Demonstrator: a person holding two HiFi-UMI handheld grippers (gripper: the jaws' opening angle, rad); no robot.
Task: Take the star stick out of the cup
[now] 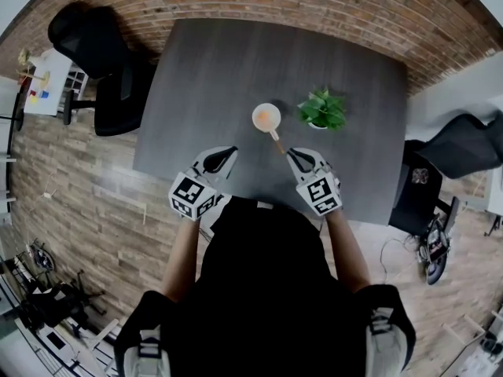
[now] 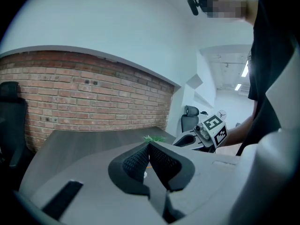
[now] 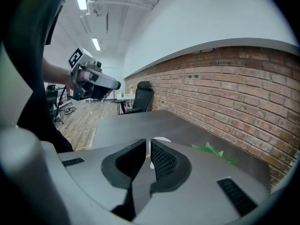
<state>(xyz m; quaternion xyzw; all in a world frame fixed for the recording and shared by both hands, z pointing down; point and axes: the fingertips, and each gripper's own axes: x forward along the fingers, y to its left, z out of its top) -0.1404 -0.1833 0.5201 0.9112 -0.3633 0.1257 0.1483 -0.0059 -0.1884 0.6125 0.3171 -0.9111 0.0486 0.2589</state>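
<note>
Cup [image 1: 266, 117] holds the stick [image 1: 277, 141]; near it our right gripper [image 1: 291, 154] stands slightly open and empty, our left gripper [image 1: 231, 152] closed on nothing.

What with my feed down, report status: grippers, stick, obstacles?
Left gripper shut, empty. Right gripper slightly open, empty. Star stick leaning in cup. Plant beside cup, apart.

potted plant [image 1: 322, 110]: on dark table [image 1: 204, 93] | black chair [image 1: 102, 61]: off table's left corner | brick wall [image 1: 259, 2]: beyond

White cup [image 1: 266, 117] beside green plant [image 1: 322, 110]
</note>
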